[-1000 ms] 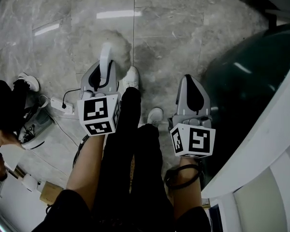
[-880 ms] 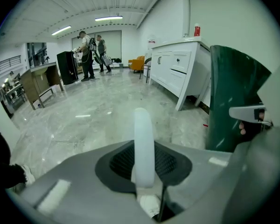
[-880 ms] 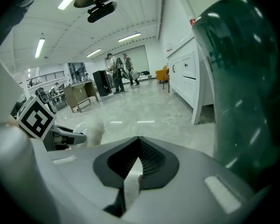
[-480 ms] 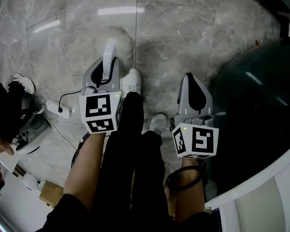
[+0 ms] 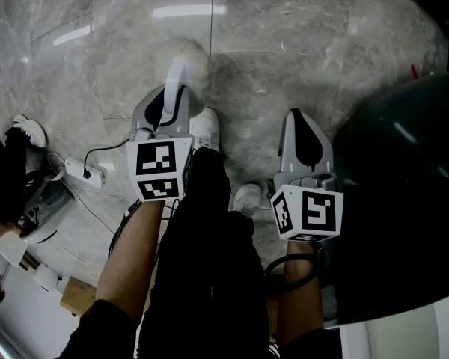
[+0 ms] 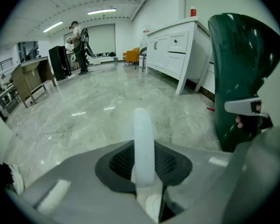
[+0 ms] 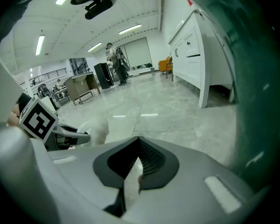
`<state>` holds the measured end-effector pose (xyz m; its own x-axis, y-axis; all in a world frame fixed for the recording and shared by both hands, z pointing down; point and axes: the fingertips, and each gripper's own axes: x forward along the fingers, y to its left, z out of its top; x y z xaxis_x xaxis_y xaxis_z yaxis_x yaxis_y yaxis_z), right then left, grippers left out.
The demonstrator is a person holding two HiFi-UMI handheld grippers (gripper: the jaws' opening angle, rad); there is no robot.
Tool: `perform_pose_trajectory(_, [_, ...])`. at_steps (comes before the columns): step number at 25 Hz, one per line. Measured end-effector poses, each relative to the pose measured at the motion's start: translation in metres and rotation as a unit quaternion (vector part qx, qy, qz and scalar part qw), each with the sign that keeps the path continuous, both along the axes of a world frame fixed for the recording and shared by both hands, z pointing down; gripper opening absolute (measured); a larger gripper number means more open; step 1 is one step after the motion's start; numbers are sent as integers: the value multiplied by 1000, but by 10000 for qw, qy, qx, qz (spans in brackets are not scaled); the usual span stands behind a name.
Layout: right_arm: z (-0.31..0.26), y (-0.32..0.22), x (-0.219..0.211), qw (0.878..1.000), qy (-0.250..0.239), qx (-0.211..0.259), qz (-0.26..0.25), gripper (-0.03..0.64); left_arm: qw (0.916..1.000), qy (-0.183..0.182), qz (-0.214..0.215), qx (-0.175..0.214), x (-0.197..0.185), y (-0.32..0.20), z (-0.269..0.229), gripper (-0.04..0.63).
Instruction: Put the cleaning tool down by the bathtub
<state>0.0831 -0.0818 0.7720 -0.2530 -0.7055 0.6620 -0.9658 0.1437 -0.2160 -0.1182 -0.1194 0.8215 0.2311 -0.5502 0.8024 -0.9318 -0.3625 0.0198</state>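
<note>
On the floor [image 5: 284,43]: polished grey marbled tiles, glossy, streaked with reflected ceiling lights, thin straight joints between slabs.
At the left gripper [image 5: 167,105]: grey moulded shell, dark ribbed pads, jaws clamped on the handle [image 6: 143,143] of the cleaning tool [image 5: 181,73]; same grip seen in the left gripper view, handle rising straight out from between the jaws.
Of the cleaning tool: smooth white handle, slender and rounded; soft fluffy head [image 5: 191,58], white, round and fuzzy-edged, over the tile joint ahead of the left gripper; touching the floor or not, cannot tell.
At the right gripper [image 5: 303,126]: same grey shell and ribbed black pads, jaws closed together, nothing between them, only a pale pad edge showing at the seam in the right gripper view.
On each gripper's rear: white cube [image 5: 161,169] with black square markers, flat-faced, sharp-cornered.
Beside the right gripper: bathtub [image 5: 404,185], dark green, glossy, curved wall bulging outward, light streaks on its skin; well apart from the fluffy head, right gripper between the two.
Behind the bathtub: white panelled cabinet [image 6: 177,45] on straight legs, seen in the left gripper view.
Below the grippers: black trouser legs, white shoes [image 5: 204,126]; bare forearms behind both cubes.
At far left: white power strip [image 5: 86,172] with a thin black cable curling across the tiles.
</note>
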Motion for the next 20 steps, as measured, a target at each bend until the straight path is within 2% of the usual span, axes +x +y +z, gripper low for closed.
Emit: perform_pose_trajectory(20, [113,9,-13,9999,-31,-156,15,12,9998,-95,23,-193,-22,10,118,89])
